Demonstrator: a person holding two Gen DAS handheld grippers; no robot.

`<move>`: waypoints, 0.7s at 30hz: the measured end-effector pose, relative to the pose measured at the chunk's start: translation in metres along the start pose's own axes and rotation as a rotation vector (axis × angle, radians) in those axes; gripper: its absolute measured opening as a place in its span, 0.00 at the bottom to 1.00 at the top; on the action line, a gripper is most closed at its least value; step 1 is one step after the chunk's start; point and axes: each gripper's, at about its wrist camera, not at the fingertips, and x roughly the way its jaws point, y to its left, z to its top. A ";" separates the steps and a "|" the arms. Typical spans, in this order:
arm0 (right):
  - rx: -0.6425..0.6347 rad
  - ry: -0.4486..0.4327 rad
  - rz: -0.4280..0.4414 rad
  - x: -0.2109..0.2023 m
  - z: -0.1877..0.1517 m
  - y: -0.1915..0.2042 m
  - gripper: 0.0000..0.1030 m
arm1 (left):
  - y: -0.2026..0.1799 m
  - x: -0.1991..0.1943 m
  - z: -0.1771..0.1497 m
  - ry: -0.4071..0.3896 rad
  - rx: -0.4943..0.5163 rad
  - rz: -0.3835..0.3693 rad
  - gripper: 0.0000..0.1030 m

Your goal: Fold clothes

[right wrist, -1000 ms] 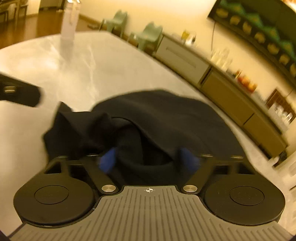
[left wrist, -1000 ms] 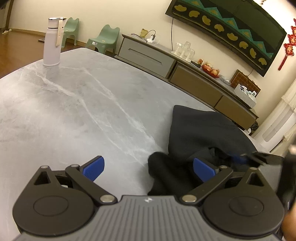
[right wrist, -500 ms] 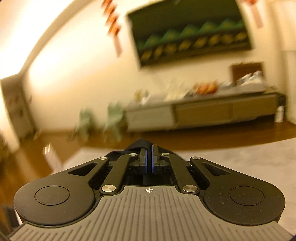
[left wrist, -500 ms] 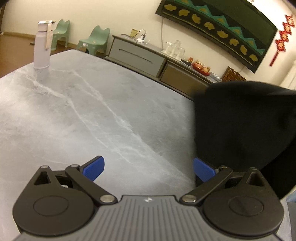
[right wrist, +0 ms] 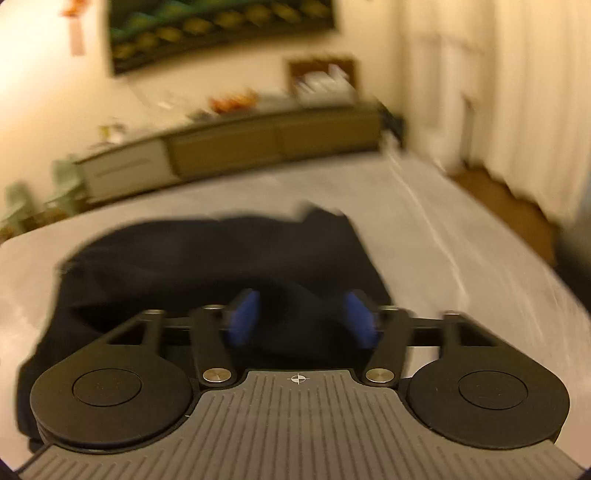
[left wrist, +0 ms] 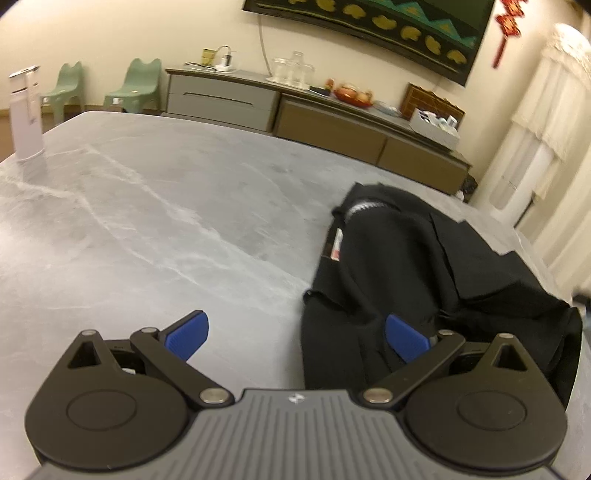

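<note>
Garment [left wrist: 413,266], black and rumpled, lies on the desk [left wrist: 147,221] with its long axis running away from both grippers, left gripper [left wrist: 295,336] spread wide off its left edge, right gripper [right wrist: 301,319] spread right over its near end, so closer.

Garment [left wrist: 399,266]: black, with a small white-and-red label [left wrist: 337,244] near its edge. Table [left wrist: 155,221]: grey marble pattern, pale white veins. Gripper pads [left wrist: 186,334]: blue, on black linkages. Bottle [left wrist: 26,110]: white. Two small chairs [left wrist: 138,86]: pale green. Wall hanging [left wrist: 388,26]: black, with teal zigzags and yellow shapes.
</note>
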 end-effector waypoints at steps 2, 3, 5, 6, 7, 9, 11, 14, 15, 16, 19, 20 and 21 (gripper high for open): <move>-0.112 -0.003 0.078 0.005 0.004 0.036 0.70 | -0.003 0.008 0.000 0.013 0.010 0.011 1.00; -0.171 0.000 0.120 0.008 0.006 0.051 0.75 | -0.004 0.012 0.001 0.019 0.014 0.017 1.00; -0.286 0.028 0.209 0.017 0.001 0.082 0.87 | -0.009 0.022 0.001 0.030 0.037 0.030 1.00; -0.338 0.055 0.238 0.022 -0.007 0.097 0.87 | -0.013 0.026 0.001 0.033 0.053 0.037 1.00; -0.390 0.087 0.262 0.030 -0.014 0.109 0.88 | -0.017 0.030 0.001 0.041 0.078 0.043 1.00; -0.487 0.149 0.294 0.047 -0.028 0.132 0.88 | -0.027 0.041 -0.002 0.059 0.131 0.055 1.00; -0.537 0.181 0.275 0.059 -0.038 0.142 0.66 | -0.036 0.052 -0.006 0.075 0.169 0.057 0.91; -0.491 0.137 0.221 0.053 -0.024 0.128 0.18 | -0.045 0.066 -0.007 0.092 0.219 0.063 0.47; -0.476 0.122 0.202 0.051 -0.019 0.123 0.09 | -0.048 0.067 -0.007 0.079 0.239 0.073 0.37; -0.460 0.107 0.184 0.049 -0.014 0.118 0.09 | -0.043 0.067 -0.002 0.078 0.216 0.067 0.31; -0.402 0.046 0.128 0.038 0.005 0.097 0.06 | -0.020 0.056 0.018 0.052 0.129 0.067 0.17; -0.357 -0.003 0.100 0.025 0.020 0.078 0.06 | -0.009 0.047 0.027 0.019 0.101 0.088 0.16; -0.305 -0.055 0.068 0.010 0.035 0.057 0.06 | 0.004 0.033 0.037 -0.020 0.066 0.112 0.16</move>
